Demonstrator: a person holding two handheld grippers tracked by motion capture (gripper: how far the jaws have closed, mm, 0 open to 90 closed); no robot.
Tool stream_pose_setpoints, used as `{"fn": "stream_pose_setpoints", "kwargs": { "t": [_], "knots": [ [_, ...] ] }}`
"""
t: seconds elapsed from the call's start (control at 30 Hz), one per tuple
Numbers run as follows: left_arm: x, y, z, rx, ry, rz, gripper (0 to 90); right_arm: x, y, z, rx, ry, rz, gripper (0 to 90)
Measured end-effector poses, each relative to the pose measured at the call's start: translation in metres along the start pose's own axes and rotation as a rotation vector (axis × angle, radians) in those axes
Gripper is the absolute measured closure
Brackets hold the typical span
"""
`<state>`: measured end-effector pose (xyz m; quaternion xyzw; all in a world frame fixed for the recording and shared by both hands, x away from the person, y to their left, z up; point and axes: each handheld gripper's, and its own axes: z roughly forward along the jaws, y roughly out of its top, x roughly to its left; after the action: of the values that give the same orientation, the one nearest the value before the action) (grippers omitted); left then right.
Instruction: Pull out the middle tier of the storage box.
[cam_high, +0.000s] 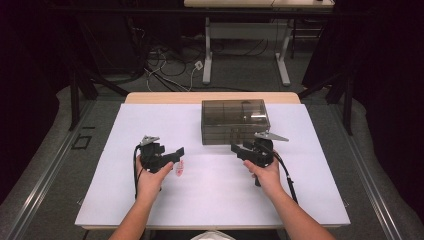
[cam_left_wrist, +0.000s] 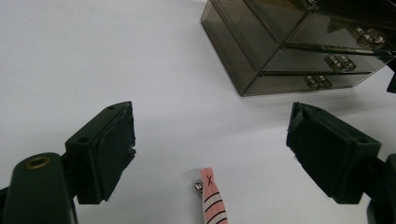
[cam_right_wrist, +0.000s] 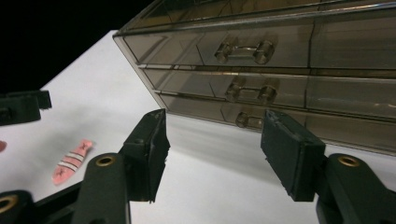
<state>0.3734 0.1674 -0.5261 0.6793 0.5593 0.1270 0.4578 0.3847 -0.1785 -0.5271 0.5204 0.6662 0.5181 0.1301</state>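
Note:
A smoky see-through drawer box (cam_high: 235, 121) with three stacked drawers stands at the back middle of the white tabletop (cam_high: 210, 200). A small pink striped clip (cam_high: 179, 168) lies flat on the top. My left gripper (cam_high: 176, 153) hovers just over it, jaws open, and the clip (cam_left_wrist: 212, 198) lies low between them, untouched. My right gripper (cam_high: 238, 149) is at the box's front right, open and holding nothing. In the right gripper view its jaws (cam_right_wrist: 217, 130) point at the lower drawer handles of the box (cam_right_wrist: 280, 60), with the clip (cam_right_wrist: 71, 161) far to the left.
The left gripper view has the box (cam_left_wrist: 299, 42) at upper right. Beyond the table's wooden far edge (cam_high: 210, 97) lie floor cables (cam_high: 165, 70) and the white legs of another desk (cam_high: 207, 55). Dark curtains stand at both sides.

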Motion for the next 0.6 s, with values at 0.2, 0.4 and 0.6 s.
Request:
{"fn": "stream_pose_setpoints", "kwargs": {
  "t": [0.2,0.4,0.6],
  "knots": [
    [0.002,0.003,-0.003,-0.022,-0.001,-0.018,15.7,0.003,-0.003,0.007,0.002,0.038,0.073,46.8],
    [0.002,0.002,0.000,-0.010,-0.003,-0.013,15.7,0.003,-0.003,0.008,0.007,0.046,0.110,46.8],
    [0.002,0.002,0.000,-0.012,0.001,-0.014,15.8,0.001,0.000,0.011,0.004,0.055,0.180,50.1]
  ]
}}
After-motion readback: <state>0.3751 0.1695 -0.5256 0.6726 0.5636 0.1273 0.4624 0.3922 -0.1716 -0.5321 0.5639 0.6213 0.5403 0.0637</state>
